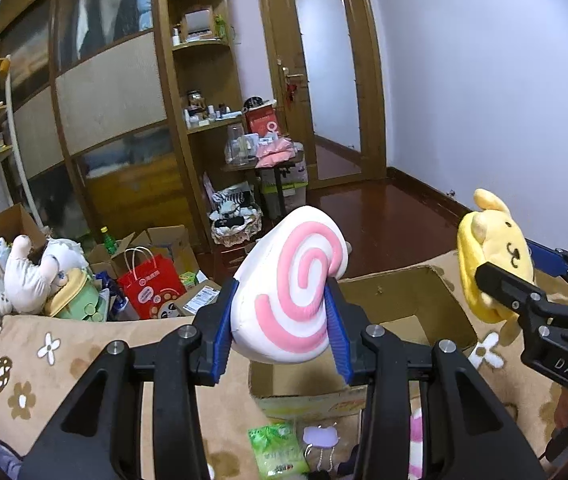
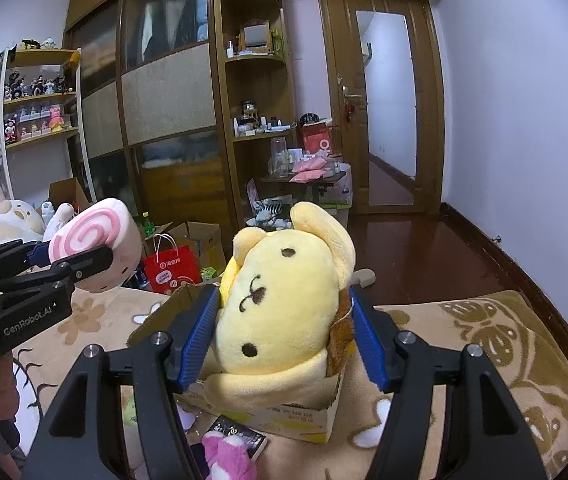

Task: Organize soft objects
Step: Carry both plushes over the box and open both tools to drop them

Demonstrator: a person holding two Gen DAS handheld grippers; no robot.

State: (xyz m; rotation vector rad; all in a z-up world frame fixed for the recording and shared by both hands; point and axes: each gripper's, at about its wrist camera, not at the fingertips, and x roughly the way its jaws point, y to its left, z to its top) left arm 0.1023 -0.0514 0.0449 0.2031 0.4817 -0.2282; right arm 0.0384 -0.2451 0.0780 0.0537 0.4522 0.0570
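Note:
My left gripper [image 1: 282,320] is shut on a white plush with a pink swirl [image 1: 296,284] and holds it above the near left edge of an open cardboard box [image 1: 404,288]. My right gripper [image 2: 284,332] is shut on a yellow dog plush [image 2: 280,304], held over the same box [image 2: 308,416]. In the left wrist view the right gripper [image 1: 496,280] and yellow plush [image 1: 496,248] are at the right. In the right wrist view the left gripper [image 2: 72,256] and swirl plush [image 2: 92,240] are at the left.
The box stands on a beige flowered blanket [image 1: 64,360]. A pink plush [image 2: 228,452], a green packet [image 1: 280,452] and a dark booklet [image 2: 240,436] lie in front of it. White plush toys [image 1: 24,276], a red bag [image 1: 150,284] and boxes crowd the floor at left.

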